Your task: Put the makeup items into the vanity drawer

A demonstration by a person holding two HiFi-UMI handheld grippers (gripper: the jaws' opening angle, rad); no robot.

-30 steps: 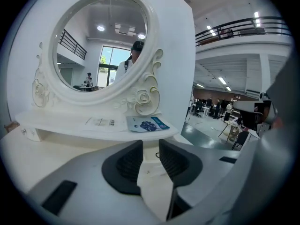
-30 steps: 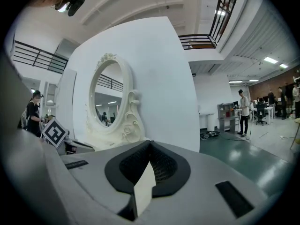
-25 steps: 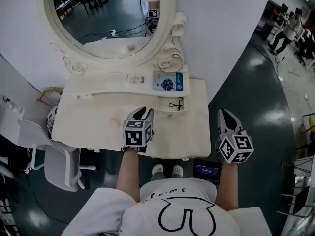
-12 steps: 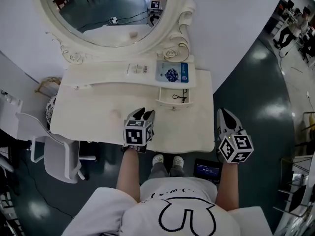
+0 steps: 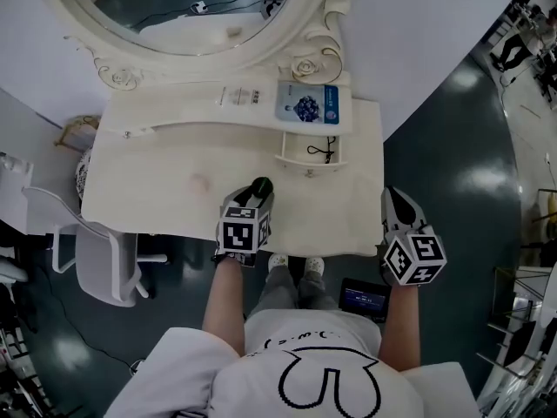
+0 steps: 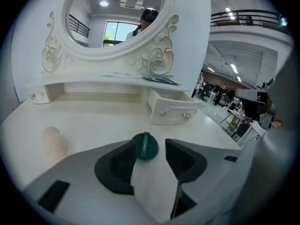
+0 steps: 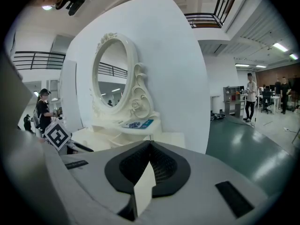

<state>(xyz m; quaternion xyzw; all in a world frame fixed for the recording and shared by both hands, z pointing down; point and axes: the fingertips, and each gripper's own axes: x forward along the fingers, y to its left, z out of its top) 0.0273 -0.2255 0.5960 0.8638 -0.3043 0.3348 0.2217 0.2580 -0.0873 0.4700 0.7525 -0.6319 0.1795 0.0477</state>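
A round dark green makeup item [image 6: 146,146] sits on the white vanity top [image 5: 148,190] between the tips of my left gripper [image 6: 150,144]. The jaws have just been opening; the item lies close to the left pad, with a gap to the right pad. From the head view the item [image 5: 261,186] shows just ahead of the left gripper [image 5: 258,198]. The small drawer [image 5: 311,171] stands pulled out beyond it, with a black cord [image 5: 324,153] inside. A pale pink sponge [image 6: 55,141] rests at the left. My right gripper [image 5: 393,198] is shut and empty, off the table's right edge.
A blue packet [image 5: 313,107] and a white packet [image 5: 242,97] lie on the shelf under the oval mirror [image 5: 174,11]. A white chair [image 5: 96,259] stands at the left, a dark device [image 5: 364,299] lies on the floor by the person's feet.
My left gripper has sunk to the tabletop and its jaws have spread; the green item now shows at its tips. The right gripper has dropped a little.
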